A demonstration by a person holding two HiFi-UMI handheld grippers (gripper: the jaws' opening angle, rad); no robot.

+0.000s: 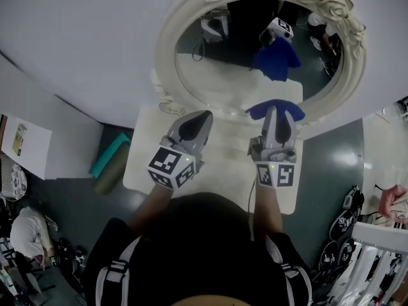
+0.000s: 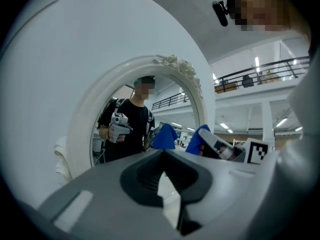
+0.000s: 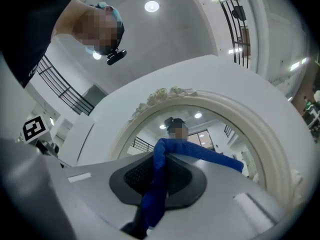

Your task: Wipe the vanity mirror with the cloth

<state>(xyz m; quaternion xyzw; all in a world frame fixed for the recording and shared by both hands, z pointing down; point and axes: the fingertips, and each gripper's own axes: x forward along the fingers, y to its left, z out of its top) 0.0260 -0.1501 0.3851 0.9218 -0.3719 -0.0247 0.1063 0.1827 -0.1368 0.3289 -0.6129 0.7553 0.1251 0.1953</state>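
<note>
Your right tool clamps the blue cloth at its tip. The fabric is bunched between the jaws and spills out to either side. The cloth sits at the lower rim of the oval vanity mirror, and its reflection shows in the glass; whether it touches the glass cannot be made out. Your left tool, jaws closed on nothing, is held just beside it over the white surface, pointed at the ornate frame.
</note>
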